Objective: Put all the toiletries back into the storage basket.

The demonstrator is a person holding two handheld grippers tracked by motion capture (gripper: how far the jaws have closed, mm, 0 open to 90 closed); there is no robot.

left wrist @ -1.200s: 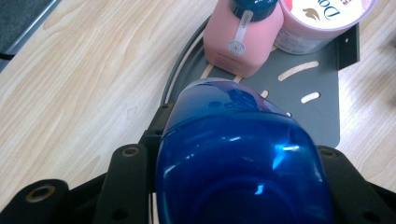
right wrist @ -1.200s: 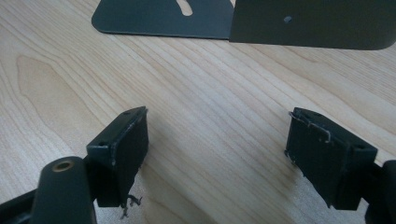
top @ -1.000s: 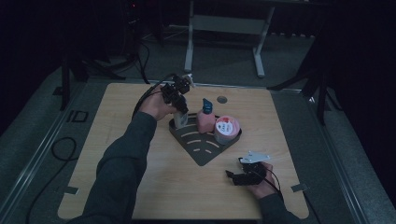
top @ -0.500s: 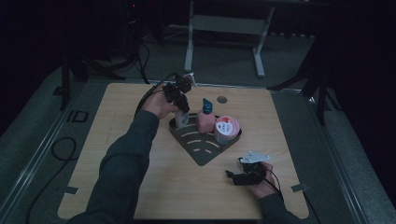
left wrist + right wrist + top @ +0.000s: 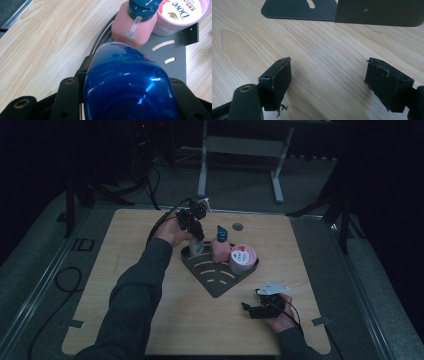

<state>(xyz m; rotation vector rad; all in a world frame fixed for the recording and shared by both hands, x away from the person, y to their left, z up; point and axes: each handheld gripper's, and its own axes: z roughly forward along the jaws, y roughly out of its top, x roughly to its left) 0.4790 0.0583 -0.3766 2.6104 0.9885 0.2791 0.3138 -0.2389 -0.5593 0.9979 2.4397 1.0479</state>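
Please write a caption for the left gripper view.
Left gripper holds a blue bottle over the grey rack.

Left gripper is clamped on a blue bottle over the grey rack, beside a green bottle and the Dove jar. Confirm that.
Not quite: the neighbouring bottle is pink with a dark blue cap, as the left gripper view shows. The rest stands.

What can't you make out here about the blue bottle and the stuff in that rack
- Blue bottle: its base and whether it rests on the rack are hidden by its own cap, left gripper view.
- Bottle's label: too small and dark, high view.
- Left gripper fingers: covered by the bottle.
- Pink bottle: top cut off.
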